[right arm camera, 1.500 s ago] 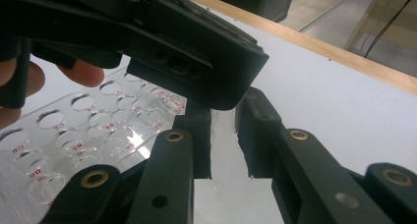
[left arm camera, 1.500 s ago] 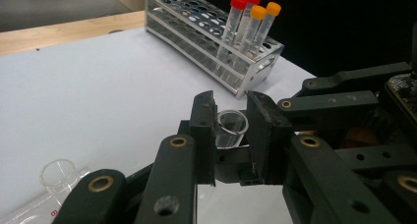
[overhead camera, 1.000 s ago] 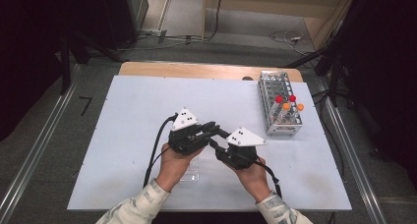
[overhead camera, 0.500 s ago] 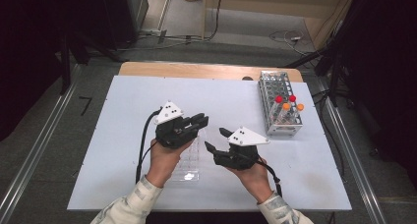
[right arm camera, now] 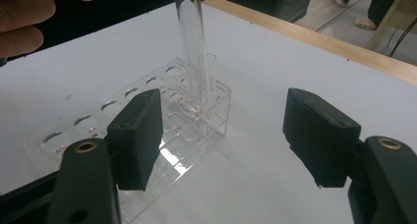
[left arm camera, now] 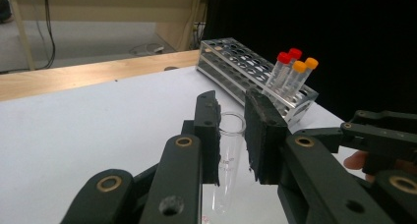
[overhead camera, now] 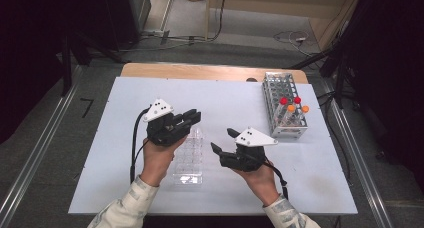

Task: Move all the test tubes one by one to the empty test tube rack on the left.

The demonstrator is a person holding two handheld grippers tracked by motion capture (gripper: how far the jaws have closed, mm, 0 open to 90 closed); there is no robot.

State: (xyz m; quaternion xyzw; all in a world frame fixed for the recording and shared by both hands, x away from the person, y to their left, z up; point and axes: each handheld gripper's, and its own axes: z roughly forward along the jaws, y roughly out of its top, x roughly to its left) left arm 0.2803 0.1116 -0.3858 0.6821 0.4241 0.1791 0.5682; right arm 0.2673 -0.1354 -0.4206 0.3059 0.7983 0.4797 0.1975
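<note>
My left gripper (overhead camera: 192, 119) (left arm camera: 231, 103) is shut on a clear, uncapped test tube (left arm camera: 228, 155), which stands upright between the pads with its open mouth on top. It hovers over the far end of a clear plastic tube rack (overhead camera: 187, 160) (right arm camera: 192, 130). In the right gripper view the held tube (right arm camera: 189, 22) hangs down towards the rack's far corner, where another clear tube (right arm camera: 209, 71) seems to stand. My right gripper (overhead camera: 223, 140) (right arm camera: 226, 130) sits to the right of the rack. Its jaws have just been opening, they stand wide apart, and nothing is between them.
A metal wire rack (overhead camera: 282, 98) (left arm camera: 236, 62) stands at the table's right side, with several red- and orange-capped tubes (overhead camera: 292, 108) (left arm camera: 292, 69) at its near end. The white table top (overhead camera: 225, 103) ends in a wooden strip (overhead camera: 200, 70) at the back.
The two grippers met tip to tip over the clear rack; now they are apart. My left gripper moved left and back with the tube. The right jaws spread wide.
</note>
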